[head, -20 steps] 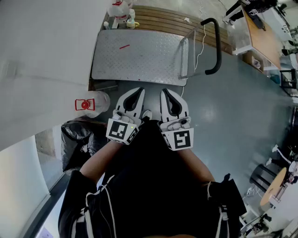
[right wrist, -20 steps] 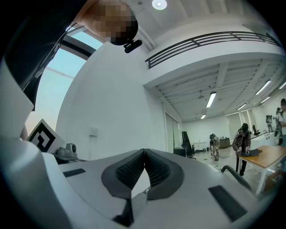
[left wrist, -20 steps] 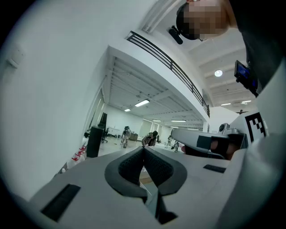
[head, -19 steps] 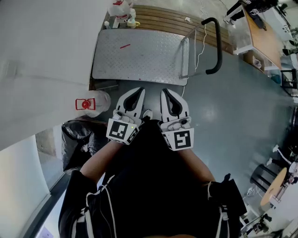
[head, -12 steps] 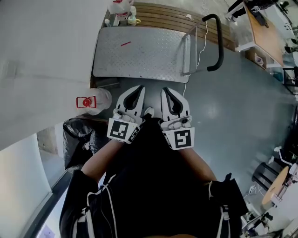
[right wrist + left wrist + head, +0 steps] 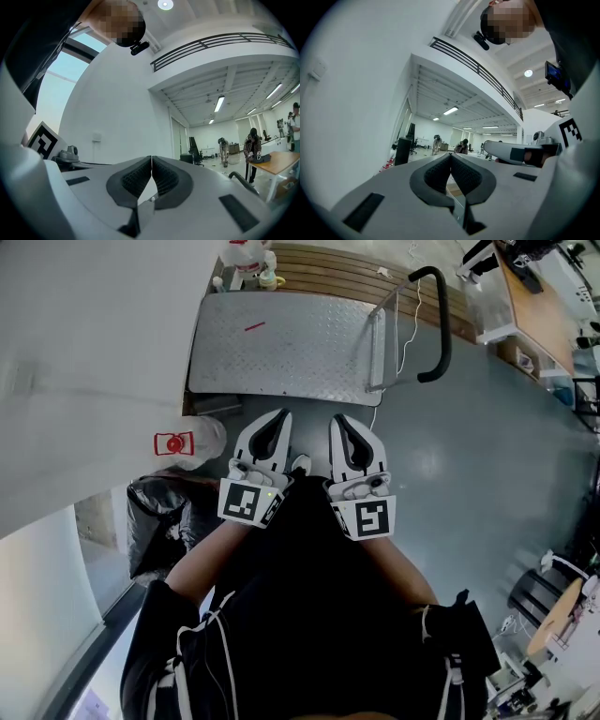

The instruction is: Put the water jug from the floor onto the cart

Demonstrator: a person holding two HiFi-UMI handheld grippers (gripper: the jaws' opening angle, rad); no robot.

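Left tool [image 6: 280, 415] and right tool [image 6: 339, 418] sit side by side, close together but apart, held level in front of the person's dark-clothed body. Each gripper view shows its own jaws pressed together along their ribbed pads, with nothing between them.

At the far left of the head view, a white wall [image 6: 84, 352] fills the frame. At its foot the water jug [image 6: 199, 439] stands upright on the grey floor [image 6: 469, 456], its red cap and red-and-white label facing up. It is just left of the left tool and near the cart's near left corner, not on the cart. A black bin bag [image 6: 157, 517] lies just beside the jug, on the side nearer the person.

Ahead of both tools is the cart [image 6: 281, 352], a flat deck of diamond-plate metal with nothing on it but a small red mark [image 6: 250, 327]. Past its far left corner another pale container [image 6: 246, 253] with a red label stands on a wooden slatted strip [image 6: 347, 277].

At the right end of the cart the black handle [image 6: 439, 324] curves up, with a white cable [image 6: 405, 334] hanging beside it. Further right stands a wooden desk [image 6: 534, 315].
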